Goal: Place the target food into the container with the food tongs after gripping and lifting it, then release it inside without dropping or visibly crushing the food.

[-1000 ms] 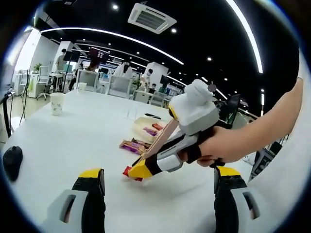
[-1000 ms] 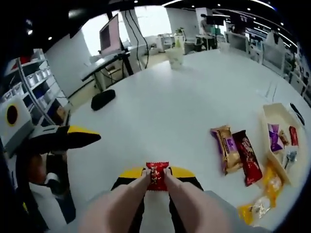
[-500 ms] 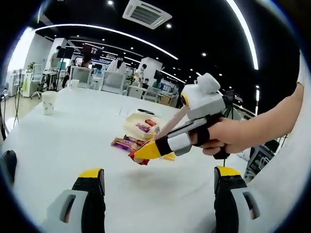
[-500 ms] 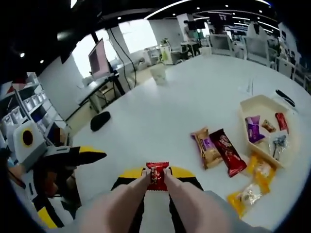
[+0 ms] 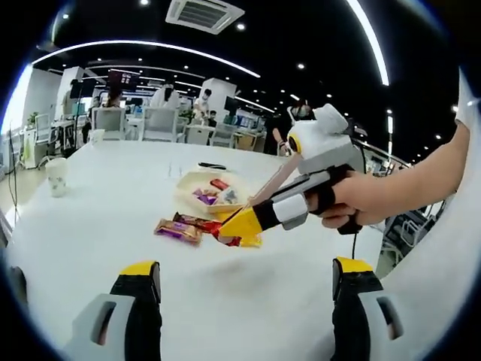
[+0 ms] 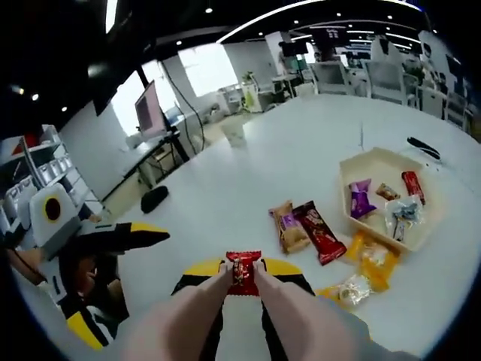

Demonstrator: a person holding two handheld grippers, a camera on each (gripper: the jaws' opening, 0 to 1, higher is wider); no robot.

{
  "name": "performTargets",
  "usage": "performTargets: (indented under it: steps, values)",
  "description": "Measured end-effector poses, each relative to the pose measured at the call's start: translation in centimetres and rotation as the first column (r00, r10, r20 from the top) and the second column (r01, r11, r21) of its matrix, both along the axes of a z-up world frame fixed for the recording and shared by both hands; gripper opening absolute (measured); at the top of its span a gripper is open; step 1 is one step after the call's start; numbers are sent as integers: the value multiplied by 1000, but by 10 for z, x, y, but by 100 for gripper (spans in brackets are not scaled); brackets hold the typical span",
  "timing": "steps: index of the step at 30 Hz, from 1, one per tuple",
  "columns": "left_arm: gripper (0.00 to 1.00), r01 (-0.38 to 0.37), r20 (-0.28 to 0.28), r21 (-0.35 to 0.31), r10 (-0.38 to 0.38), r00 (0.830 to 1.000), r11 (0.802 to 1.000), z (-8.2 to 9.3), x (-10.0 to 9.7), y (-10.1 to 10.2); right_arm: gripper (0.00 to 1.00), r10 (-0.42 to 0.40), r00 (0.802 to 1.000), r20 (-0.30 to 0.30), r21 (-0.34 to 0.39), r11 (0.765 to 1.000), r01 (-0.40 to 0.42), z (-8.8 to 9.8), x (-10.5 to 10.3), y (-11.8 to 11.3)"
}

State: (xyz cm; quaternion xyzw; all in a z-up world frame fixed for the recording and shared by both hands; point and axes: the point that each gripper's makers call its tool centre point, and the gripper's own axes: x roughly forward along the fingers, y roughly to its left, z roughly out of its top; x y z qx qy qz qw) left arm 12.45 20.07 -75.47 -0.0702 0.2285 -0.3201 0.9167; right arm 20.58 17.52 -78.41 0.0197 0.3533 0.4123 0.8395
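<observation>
So the right gripper [image 6: 242, 277] has the tongs [image 6: 225, 316] squeezed on a small red candy [image 6: 243, 272], low centre of frame. The tray [image 6: 353, 167] sits up and to the right, past the loose snack packs [image 6: 304, 229]. The left gripper [image 5: 248, 274] jaws are spread, holding nothing.

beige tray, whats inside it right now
In the right gripper view the beige tray holds a purple packet, a red packet, a small brown one and a clear-wrapped sweet. Anything beneath them is hidden.
</observation>
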Motion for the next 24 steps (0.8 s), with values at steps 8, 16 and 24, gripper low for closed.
performTargets:
  steps: [8, 16, 24]
  values:
    - [96, -9, 8, 13, 9, 1000, 1000, 16, 4, -16, 18, -94, 995, -14, 81, 992, 95, 10, 4, -34]
    - [96, -20, 6, 25, 19, 1000, 999, 23, 7, -35, 18, -123, 992, 19, 103, 987, 121, 14, 4, -64]
    - [97, -19, 14, 55, 18, 1000, 998, 21, 9, -53, 18, -130, 991, 33, 132, 983, 125, 21, 8, -92]
